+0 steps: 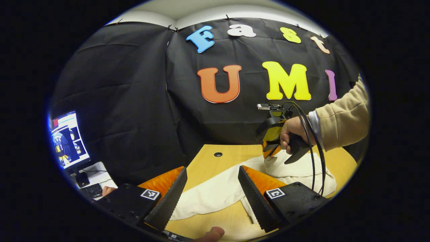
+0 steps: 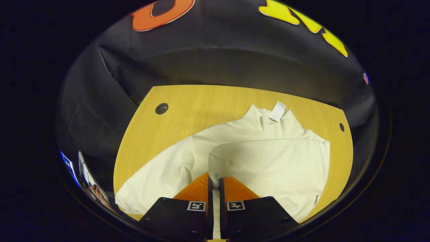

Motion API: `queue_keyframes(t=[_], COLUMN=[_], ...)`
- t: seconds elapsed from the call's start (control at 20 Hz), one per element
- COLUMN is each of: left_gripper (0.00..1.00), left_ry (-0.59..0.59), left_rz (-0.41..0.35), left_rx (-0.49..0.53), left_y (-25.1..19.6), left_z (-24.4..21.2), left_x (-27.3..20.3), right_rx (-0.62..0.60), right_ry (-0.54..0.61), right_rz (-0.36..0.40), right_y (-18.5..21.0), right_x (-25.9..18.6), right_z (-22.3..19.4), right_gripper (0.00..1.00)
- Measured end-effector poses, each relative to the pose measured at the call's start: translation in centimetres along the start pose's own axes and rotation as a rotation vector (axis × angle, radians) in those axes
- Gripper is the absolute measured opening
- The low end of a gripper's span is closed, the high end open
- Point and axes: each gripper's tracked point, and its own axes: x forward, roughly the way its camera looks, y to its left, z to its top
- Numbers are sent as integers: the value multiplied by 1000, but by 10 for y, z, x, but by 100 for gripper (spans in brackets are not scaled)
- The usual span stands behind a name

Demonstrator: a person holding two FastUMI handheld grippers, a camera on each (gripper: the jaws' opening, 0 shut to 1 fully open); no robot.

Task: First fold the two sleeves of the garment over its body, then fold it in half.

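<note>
Right gripper view looks down on the wooden counter [image 2: 188, 101], where a cream long-sleeved garment [image 2: 289, 168] lies spread with its collar toward twelve o'clock and a white tag [image 2: 277, 111] at the neck. One sleeve [image 2: 265, 148] is folded across the body, and its cuff end sits right at my right jaws [image 2: 214, 179], which are pressed nearly together with the cloth pinched between them. The other sleeve [image 2: 151, 181] stretches out toward eight o'clock, flat on the counter. Two dark round holes [image 2: 161, 108] mark the counter, one at ten o'clock and one at three o'clock.

Left gripper view has my left jaws [image 1: 211, 178] spread wide, nothing between them, hovering above that outstretched sleeve [image 1: 215, 195], which runs across the counter [image 1: 208, 161] beneath them. At two o'clock from there my other hand [image 1: 294, 132], in a tan sleeve [image 1: 342, 117], holds the right gripper [image 1: 272, 148] with its tip down on a bunched fold of the garment [image 1: 302, 168]; black cables loop down from it. A fingertip [image 1: 211, 233] shows at six o'clock. At nine o'clock a lit monitor [image 1: 69, 139] stands on a white desk [image 1: 97, 169] beside a keyboard [image 1: 90, 191]. I see no container on the counter, just the garment.
</note>
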Motion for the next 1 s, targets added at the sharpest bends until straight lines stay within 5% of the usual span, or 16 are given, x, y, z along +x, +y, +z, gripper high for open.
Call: queue_keyframes(t=[0.2, 0.35, 0.4, 0.5, 0.6, 0.7, 1.0], left_gripper=[99, 99, 98, 99, 99, 99, 99], left_ry=[18, 29, 39, 57, 78, 98, 188], left_rz=[14, 6, 13, 23, 31, 45, 151], left_rx=[-12, -57, -60, -62, -62, -66, -119], left_y=[13, 18, 21, 25, 28, 33, 73], left_z=[-11, -23, -29, -36, -43, -49, -84], left_x=[-7, -6, -4, -1, 1, 3, 19], right_rx=[-9, -1, -10, -35, -52, -58, -187], right_ry=[13, -12, -24, -40, -41, -55, -209], right_rz=[-33, 40, 61, 76, 98, 112, 88], right_y=[6, 22, 28, 29, 33, 30, -23], right_x=[14, 7, 5, -10, -23, -40, -125], right_z=[-9, 0, 1, 3, 0, -1, 6], right_gripper=[8, 16, 32, 41, 72, 91, 92])
